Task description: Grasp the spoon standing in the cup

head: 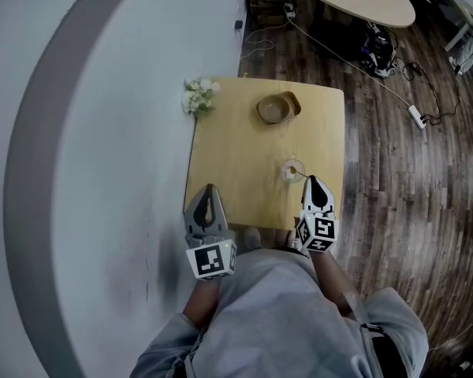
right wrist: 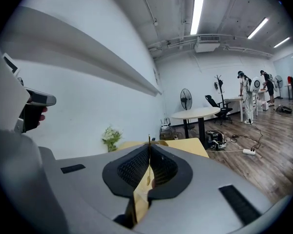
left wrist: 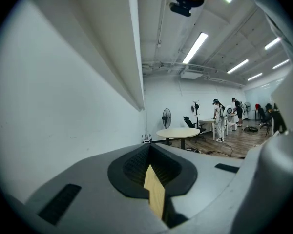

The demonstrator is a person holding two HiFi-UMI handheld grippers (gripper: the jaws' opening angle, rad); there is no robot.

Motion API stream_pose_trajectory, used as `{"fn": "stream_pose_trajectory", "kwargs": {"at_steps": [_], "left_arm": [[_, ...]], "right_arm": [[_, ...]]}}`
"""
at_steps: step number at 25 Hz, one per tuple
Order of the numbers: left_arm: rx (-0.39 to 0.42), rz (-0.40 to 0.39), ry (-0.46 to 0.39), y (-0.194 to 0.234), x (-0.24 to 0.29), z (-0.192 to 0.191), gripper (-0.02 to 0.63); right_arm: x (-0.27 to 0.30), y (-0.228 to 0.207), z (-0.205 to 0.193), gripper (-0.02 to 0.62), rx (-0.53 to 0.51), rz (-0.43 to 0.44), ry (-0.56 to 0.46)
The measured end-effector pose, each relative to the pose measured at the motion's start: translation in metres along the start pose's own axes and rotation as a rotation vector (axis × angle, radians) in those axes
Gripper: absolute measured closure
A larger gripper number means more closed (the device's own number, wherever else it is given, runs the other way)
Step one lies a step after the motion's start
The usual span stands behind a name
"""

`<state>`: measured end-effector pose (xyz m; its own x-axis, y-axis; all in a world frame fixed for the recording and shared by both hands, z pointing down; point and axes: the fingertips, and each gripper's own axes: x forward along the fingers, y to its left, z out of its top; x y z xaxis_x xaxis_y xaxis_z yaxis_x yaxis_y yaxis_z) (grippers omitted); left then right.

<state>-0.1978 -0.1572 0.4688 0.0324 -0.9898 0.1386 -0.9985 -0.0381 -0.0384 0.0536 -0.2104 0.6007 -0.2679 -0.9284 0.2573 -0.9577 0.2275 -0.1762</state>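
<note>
Pale wooden surface [head: 236, 156] against a white wall, dark plank floor alongside. Right claw [head: 313, 181] pressed together on the thin handle of the spoon [right wrist: 148, 141], handle end poking up just past the pads. Cup [head: 290, 172] right at that claw's tip, slightly to its left. Left claw [head: 209, 189] with pads together, holding nothing, well apart from the cup. Wooden bowl [head: 278, 107] and flowers [head: 199, 95] farther ahead of both claws.
</note>
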Motion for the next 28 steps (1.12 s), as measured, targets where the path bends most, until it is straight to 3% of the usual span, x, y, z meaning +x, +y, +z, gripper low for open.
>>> {"fn": "stream_pose_trajectory", "kwargs": {"at_steps": [16, 28], "left_arm": [[-0.040, -0.109, -0.053, 0.003, -0.025, 0.003, 0.604], [-0.036, -0.218, -0.094, -0.018, -0.041, 0.011, 0.604]], "right_arm": [[-0.064, 0.029, 0.047, 0.592, -0.072, -0.068, -0.131], [-0.128, 0.045, 0.089, 0.592, -0.061, -0.116, -0.276]]}}
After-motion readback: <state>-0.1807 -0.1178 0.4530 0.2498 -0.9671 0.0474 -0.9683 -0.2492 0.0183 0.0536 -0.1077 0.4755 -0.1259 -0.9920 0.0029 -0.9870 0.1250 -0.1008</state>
